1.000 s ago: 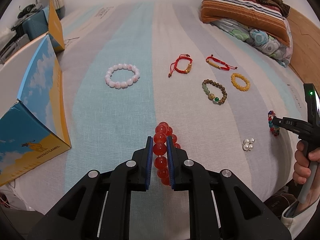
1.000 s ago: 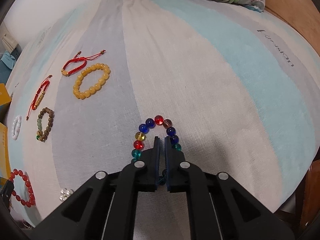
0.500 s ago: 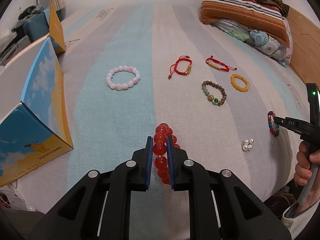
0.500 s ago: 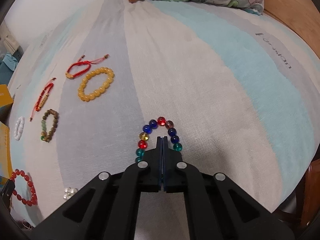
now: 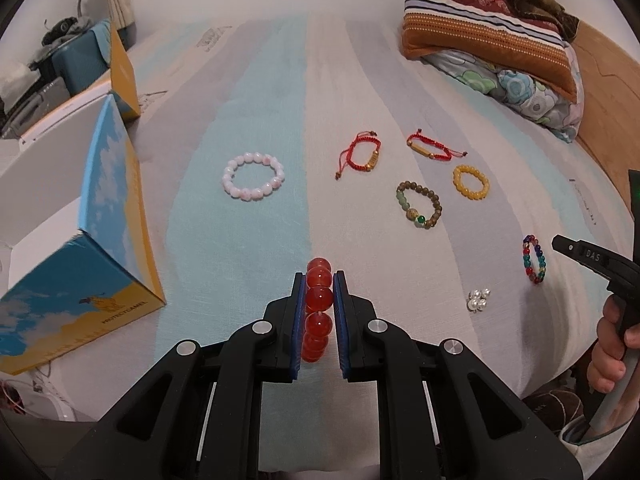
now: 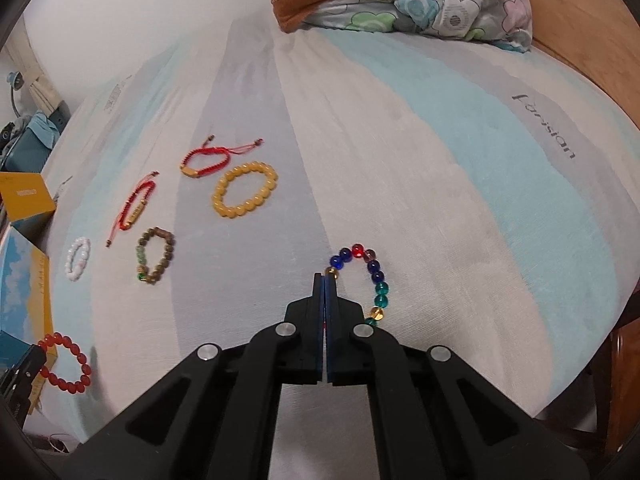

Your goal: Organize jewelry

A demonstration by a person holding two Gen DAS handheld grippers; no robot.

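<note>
Pinching a red glass-bead bracelet (image 5: 319, 308) above the striped bed sheet (image 5: 256, 128), the left gripper (image 5: 319, 280) holds it lifted; the right gripper (image 6: 324, 280), jaws pressed together, grips a multicoloured glass-bead bracelet (image 6: 374, 280) by its string, hanging just over the bed.

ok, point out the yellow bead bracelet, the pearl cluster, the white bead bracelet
yellow bead bracelet (image 6: 245, 189), right wrist view, bead ring's left side
pearl cluster (image 5: 479, 299), left wrist view, centre pearl
white bead bracelet (image 5: 253, 176), left wrist view, ring's lower beads
</note>
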